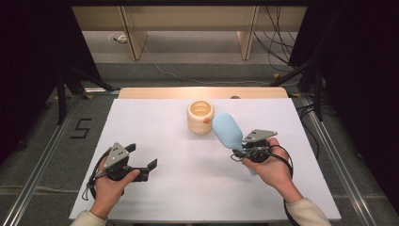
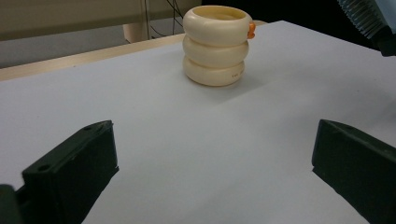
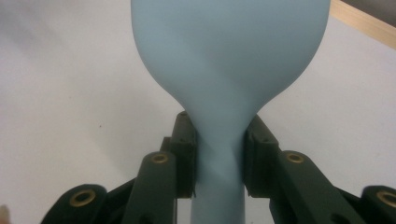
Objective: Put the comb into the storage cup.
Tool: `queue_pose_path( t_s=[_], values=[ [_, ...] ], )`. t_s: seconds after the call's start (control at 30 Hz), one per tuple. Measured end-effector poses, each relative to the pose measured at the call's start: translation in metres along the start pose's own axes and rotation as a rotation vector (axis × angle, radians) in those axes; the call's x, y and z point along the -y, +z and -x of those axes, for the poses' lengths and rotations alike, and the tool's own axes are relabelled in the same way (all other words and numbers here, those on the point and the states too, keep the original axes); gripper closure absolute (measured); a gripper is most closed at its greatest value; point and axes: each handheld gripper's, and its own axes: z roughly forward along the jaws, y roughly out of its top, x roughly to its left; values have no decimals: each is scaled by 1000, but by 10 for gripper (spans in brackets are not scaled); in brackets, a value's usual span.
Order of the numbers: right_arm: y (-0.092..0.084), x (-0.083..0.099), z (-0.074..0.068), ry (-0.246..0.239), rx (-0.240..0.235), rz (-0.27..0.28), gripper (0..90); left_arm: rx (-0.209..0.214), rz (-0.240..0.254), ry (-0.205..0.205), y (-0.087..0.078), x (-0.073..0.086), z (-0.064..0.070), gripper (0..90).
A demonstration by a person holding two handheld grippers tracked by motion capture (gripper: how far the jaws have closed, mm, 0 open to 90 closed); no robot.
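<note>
Holding blue brush (image 1: pixel 227 131) | right claw (image 1: pixel 239 155) | head toward cream holder (image 1: pixel 200 117)

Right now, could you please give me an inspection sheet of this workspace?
Surface: white table top, wooden strip along its far edge.
Job's things: light blue brush held off the table by its neck; cream ringed cup upright, apart from the brush, small orange tab on its side.
Clutter: nothing seen.
Grippers: right gripper shut on the brush's neck; left gripper open, nothing between its jaws, aimed toward the cup.
Cables: black cable looping from the right gripper; more cables on the floor beyond.
Surroundings: grey floor, wooden furniture legs, a floor marking 5.
</note>
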Motion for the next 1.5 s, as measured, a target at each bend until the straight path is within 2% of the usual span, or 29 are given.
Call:
queue_pose_path(
  t_s=[0.7, 1.5],
  values=[
    [-1, -4, -4, 26, 8, 100, 704, 9, 11, -7, 0, 0, 0, 0],
    [3, -14, -11, 30, -13, 152, 705, 14, 13, -15, 1, 0, 1, 0]
  ],
)
